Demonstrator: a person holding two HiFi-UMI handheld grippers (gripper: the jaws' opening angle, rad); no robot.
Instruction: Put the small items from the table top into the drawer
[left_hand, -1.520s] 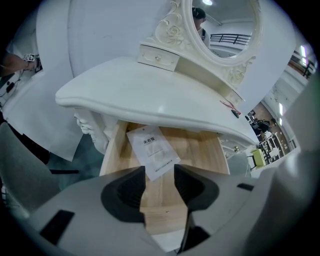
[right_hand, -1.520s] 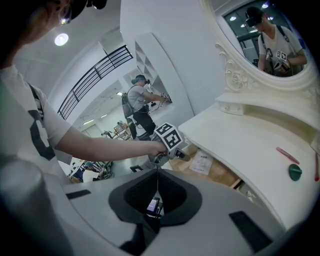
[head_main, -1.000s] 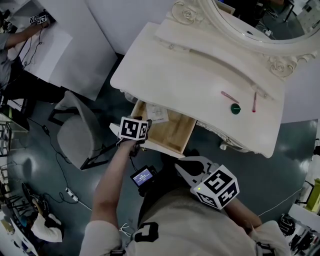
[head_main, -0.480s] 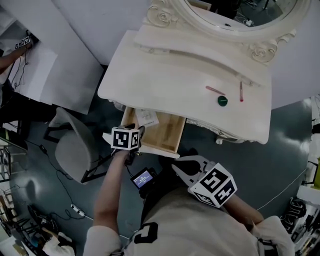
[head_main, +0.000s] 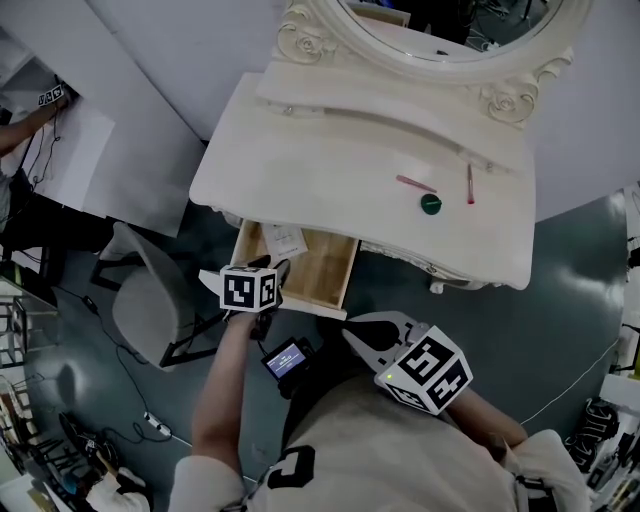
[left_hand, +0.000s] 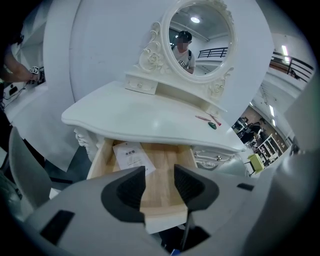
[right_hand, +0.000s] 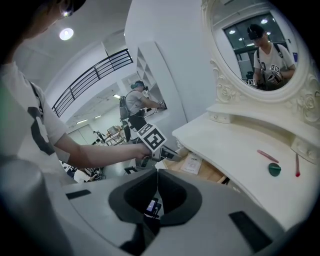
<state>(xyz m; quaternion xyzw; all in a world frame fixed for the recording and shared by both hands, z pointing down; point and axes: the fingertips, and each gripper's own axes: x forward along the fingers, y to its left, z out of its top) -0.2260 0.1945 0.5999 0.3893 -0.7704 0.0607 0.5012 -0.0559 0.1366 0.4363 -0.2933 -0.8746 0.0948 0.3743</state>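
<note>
On the white dressing table (head_main: 300, 150) lie a pink stick (head_main: 415, 184), a round green item (head_main: 431, 204) and a red pen (head_main: 470, 185). All three also show in the right gripper view: stick (right_hand: 267, 156), green item (right_hand: 274, 170), pen (right_hand: 297, 165). The wooden drawer (head_main: 318, 272) stands pulled out, with a paper leaflet (head_main: 285, 240) lying in it. My left gripper (head_main: 275, 270) sits at the drawer's front left, open and holding nothing (left_hand: 159, 185), and it looks over the drawer (left_hand: 165, 165). My right gripper (head_main: 362, 332) hangs below the table front, shut and empty (right_hand: 157, 173).
A grey chair (head_main: 150, 290) stands left of the drawer. A small device with a lit screen (head_main: 288, 358) hangs at my waist. An oval mirror (head_main: 450, 30) rises behind the table top. Another person (head_main: 15, 120) works at a white desk far left.
The head view has shifted, so the table sits higher and further left. My left gripper stays at the drawer's front left. The right gripper has barely moved.
</note>
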